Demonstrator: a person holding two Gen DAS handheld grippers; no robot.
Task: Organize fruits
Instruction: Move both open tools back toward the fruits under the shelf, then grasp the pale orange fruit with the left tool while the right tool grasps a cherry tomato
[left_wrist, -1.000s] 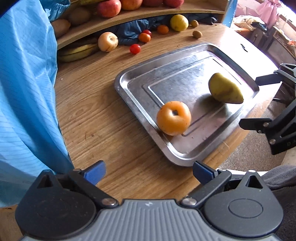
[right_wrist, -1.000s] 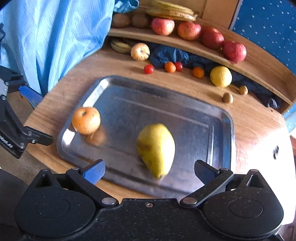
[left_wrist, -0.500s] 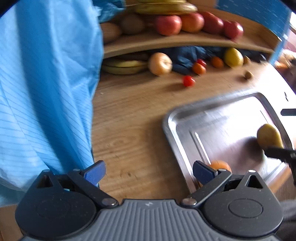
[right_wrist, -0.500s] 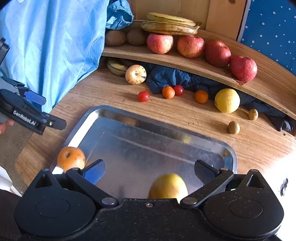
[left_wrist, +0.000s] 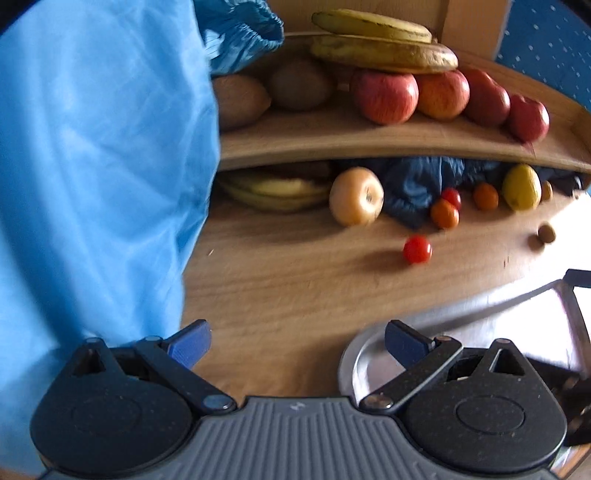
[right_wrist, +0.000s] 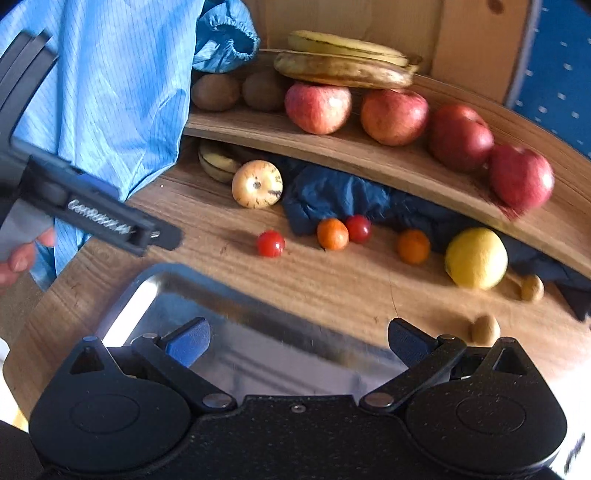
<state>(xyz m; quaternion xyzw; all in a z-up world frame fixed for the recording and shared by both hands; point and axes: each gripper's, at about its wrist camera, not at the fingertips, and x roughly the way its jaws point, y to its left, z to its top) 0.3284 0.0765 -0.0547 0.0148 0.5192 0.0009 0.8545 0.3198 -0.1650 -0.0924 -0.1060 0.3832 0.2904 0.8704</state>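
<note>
Both claws, left claw (left_wrist: 297, 341) and right claw (right_wrist: 298, 339), spread wide and empty above the tray (right_wrist: 155, 291).

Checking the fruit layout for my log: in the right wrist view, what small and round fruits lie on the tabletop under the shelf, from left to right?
Pale yellow apple → red cherry tomato → orange tomato → second red tomato → small orange fruit → lemon.
</note>
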